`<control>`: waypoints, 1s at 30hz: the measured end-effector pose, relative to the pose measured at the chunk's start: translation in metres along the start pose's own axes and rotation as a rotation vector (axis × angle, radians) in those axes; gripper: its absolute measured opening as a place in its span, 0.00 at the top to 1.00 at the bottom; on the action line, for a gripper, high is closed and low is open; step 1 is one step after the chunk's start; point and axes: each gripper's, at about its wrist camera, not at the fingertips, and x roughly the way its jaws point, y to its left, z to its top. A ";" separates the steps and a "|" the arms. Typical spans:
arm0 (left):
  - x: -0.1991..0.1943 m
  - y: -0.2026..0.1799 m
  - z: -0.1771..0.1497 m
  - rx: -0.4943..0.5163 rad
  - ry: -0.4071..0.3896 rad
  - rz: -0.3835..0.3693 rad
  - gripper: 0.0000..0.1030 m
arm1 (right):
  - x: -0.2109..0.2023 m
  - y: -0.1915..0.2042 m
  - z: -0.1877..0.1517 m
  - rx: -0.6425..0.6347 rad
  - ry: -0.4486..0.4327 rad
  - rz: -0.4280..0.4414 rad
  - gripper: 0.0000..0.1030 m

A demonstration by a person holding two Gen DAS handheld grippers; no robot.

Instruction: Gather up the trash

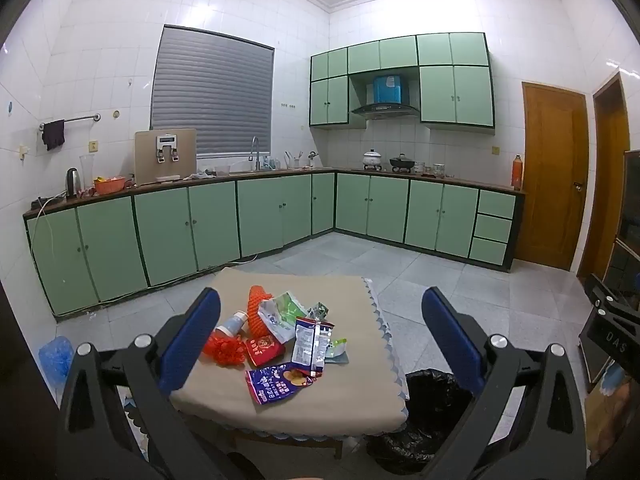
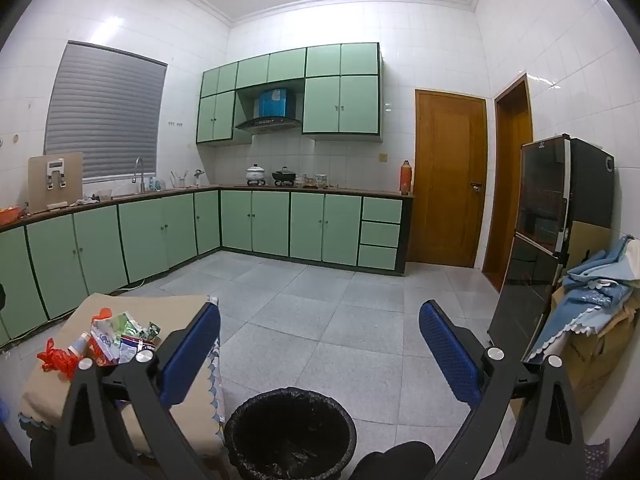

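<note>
Only the right view shows the black-lined bin [image 2: 290,432] fully. Both tongs (left [image 1: 320,338], right [image 2: 320,344]) gape wide, empty. Wrappers [image 1: 288,340] litter the cloth-covered table [image 1: 340,408], green kitchen cabinets [image 1: 256,220] behind.

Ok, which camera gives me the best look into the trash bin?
The right wrist view. The trash bin sits low centre between the open jaws, with its whole rim and black liner visible. In the left wrist view the trash bin shows only partly, beside the table and cut off by the right-hand finger.
</note>
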 end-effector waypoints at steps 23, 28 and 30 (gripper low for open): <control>-0.003 0.006 -0.003 -0.006 0.004 0.016 0.05 | 0.002 0.002 -0.003 -0.008 0.010 0.018 0.06; -0.004 0.007 -0.002 -0.007 0.005 0.019 0.05 | 0.003 0.003 -0.004 -0.009 0.010 0.020 0.06; -0.005 0.007 -0.002 -0.006 0.005 0.019 0.05 | 0.003 0.003 -0.004 -0.009 0.011 0.021 0.06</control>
